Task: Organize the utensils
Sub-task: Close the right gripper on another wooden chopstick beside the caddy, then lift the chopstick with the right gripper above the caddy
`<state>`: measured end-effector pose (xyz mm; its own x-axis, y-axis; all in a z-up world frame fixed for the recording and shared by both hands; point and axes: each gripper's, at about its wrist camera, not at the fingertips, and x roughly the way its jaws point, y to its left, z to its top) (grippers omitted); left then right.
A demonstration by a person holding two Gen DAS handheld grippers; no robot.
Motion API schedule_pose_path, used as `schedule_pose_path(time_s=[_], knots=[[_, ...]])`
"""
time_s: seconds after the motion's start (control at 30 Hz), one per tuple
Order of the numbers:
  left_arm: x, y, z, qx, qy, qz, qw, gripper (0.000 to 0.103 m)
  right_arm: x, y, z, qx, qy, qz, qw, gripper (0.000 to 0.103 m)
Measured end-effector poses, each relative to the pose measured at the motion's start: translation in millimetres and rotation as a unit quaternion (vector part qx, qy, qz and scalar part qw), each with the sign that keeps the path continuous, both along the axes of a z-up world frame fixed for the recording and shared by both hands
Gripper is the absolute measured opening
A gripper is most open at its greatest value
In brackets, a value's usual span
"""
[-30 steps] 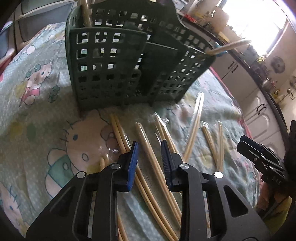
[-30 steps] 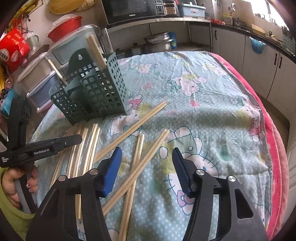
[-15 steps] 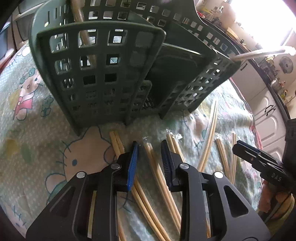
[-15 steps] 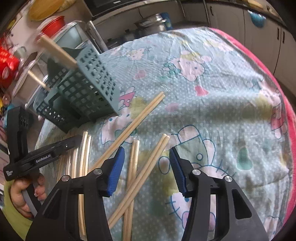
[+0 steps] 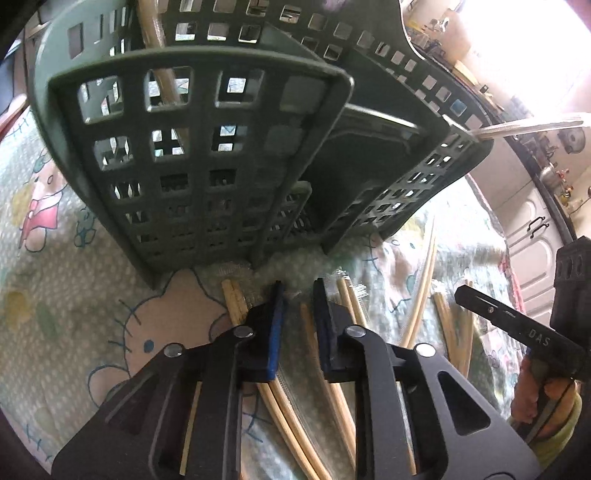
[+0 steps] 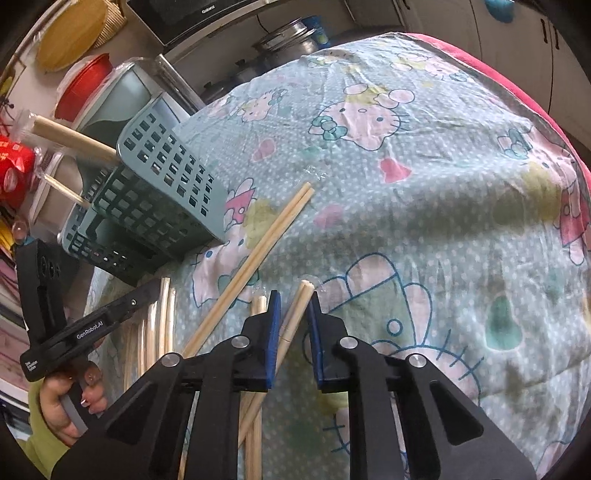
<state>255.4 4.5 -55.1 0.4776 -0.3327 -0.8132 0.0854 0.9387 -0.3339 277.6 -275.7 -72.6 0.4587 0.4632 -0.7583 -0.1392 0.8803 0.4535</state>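
A dark green slotted utensil caddy (image 5: 207, 155) stands on the Hello Kitty cloth, with chopsticks sticking out of it; it also shows in the right wrist view (image 6: 155, 206). Several wrapped wooden chopstick pairs (image 5: 325, 369) lie in front of it. My left gripper (image 5: 298, 291) is low over them, jaws narrowly open around one wrapped pair, close to the caddy's base. My right gripper (image 6: 293, 299) is narrowly open around the end of another chopstick pair (image 6: 295, 314). A further pair (image 6: 258, 254) lies diagonally beside the caddy.
Kitchen cabinets (image 5: 532, 229) stand to the right. Storage boxes and a red-lidded container (image 6: 85, 85) stand behind the caddy, a microwave (image 6: 192, 14) beyond. The cloth's red edge (image 6: 546, 110) runs along the far right.
Both grippers have moved down and forward over the chopsticks. The left has come closer to the caddy. The right gripper's jaws have narrowed around a chopstick pair.
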Motion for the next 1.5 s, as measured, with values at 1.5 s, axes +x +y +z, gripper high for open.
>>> schedule_pose_path(time_s=[1.5], knots=[[-70.1,28.8,167.3,-0.050,-0.241,-0.003,0.9692,0.003,-102.3,50.1,165.3,-0.021,-0.264,0.064,0.962,0.006]])
